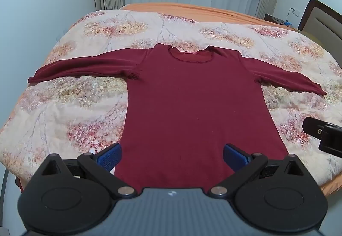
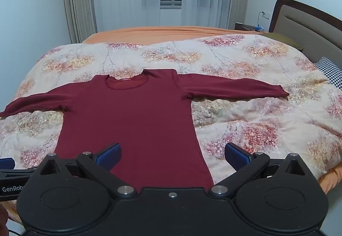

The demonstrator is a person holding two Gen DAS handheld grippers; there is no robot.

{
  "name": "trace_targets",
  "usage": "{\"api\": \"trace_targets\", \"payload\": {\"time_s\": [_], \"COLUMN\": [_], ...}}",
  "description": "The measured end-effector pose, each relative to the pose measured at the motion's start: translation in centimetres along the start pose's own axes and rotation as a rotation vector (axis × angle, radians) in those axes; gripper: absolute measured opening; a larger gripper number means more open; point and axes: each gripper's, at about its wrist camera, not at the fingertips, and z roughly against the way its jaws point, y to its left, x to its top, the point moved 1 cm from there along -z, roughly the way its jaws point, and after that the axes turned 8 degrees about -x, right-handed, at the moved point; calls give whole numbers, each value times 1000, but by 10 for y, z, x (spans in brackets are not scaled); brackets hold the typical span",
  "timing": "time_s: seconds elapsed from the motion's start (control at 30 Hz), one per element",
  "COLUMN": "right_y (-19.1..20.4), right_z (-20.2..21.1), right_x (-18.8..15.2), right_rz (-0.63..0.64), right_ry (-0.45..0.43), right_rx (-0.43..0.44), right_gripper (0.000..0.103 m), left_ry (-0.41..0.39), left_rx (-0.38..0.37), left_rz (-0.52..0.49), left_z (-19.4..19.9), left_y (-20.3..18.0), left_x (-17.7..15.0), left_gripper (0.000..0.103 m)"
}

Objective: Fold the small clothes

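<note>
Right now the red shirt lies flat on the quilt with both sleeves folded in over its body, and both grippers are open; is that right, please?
Not quite: the shirt's sleeves are spread out sideways on the quilt, not folded in, as the right wrist view shows. The rest holds.

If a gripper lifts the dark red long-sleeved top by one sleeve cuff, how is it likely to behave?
The dark red long-sleeved top looks thin and lies flat, following the floral duvet, so it would probably hang limp. Its sleeves spread wide, so the body would likely trail and drag. The fabric looks smooth, so it may slide rather than bunch.
</note>
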Motion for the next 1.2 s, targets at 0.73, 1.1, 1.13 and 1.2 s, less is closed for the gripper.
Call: {"api": "trace_targets", "payload": {"time_s": [0.73, 1.1, 1.13, 1.2], "right_y": [-4, -8, -9, -10], "right_z": [10, 21, 22, 25], "right_x": [-1, -2, -3, -5], "right_rz": [-7, -14, -15, -15], "right_ry": [-18, -37, -39, -41], "right_rx": [4, 9, 9, 9], "right_gripper": [102, 102, 102, 102], "left_ry": [-11, -17, -22, -30], "left_rx": [-2, 13, 14, 24], "left_rz": [-2, -23, -25, -36], "left_z": [6, 17, 18, 18], "left_y": [-3, -7, -7, -8], "left_x": [0, -3, -4, -5], "left_gripper": [103, 103, 103, 103]}}
